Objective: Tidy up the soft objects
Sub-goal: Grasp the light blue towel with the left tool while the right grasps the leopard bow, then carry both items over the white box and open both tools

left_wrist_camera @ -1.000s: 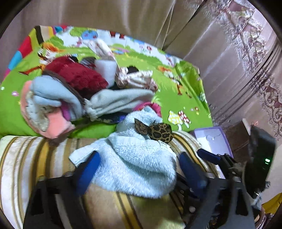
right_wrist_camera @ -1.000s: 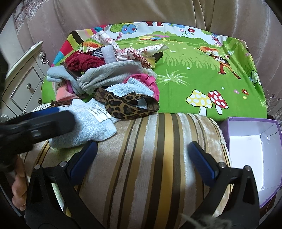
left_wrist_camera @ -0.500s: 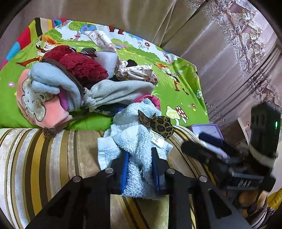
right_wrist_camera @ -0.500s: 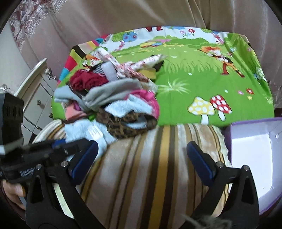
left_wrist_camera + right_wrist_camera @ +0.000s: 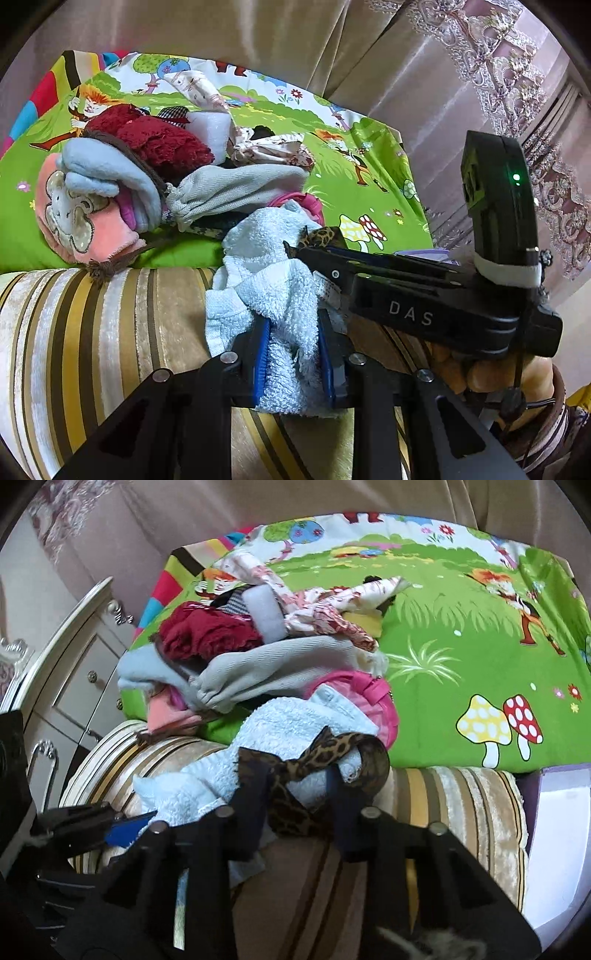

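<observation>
The right tongs (image 5: 299, 794) have been brought in and closed on the leopard-print band (image 5: 314, 757); the light blue towel (image 5: 273, 295) is pinched by the left tongs (image 5: 291, 362).

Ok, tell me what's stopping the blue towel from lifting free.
The left claw already pinches the blue towel, but the leopard-print strap lies across it, gripped by the right claw. The two may drag together.
</observation>
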